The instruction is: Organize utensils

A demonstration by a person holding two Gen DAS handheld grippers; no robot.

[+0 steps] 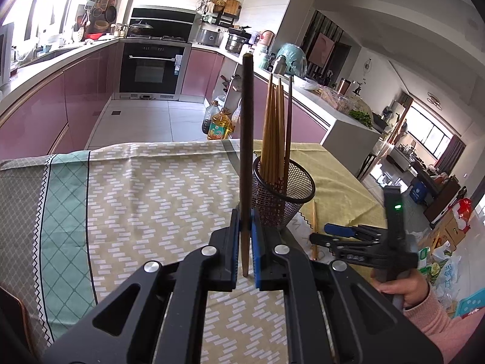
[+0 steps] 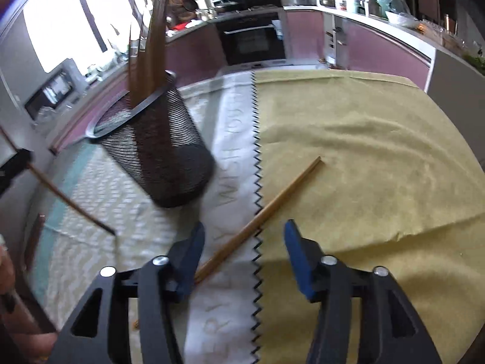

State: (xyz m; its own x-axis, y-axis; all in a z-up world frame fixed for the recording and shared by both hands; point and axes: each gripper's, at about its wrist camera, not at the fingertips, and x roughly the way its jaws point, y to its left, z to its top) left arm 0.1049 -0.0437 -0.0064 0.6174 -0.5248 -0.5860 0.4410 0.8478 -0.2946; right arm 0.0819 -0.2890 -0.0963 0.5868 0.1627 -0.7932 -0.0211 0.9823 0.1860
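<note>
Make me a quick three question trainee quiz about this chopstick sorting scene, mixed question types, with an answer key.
1. True or false: the left gripper is shut on a dark brown wooden chopstick held upright.
2. Multiple choice: where does the loose light brown chopstick lie? A) inside the black wire mesh cup; B) flat on the tablecloth, across the zigzag seam between the white and yellow parts; C) on the floor.
3. Short answer: are the right gripper pads pressing on that loose chopstick?

Key: 1 true. 2 B. 3 No; the jaws stand open, with the chopstick on the cloth below and between them.
</note>
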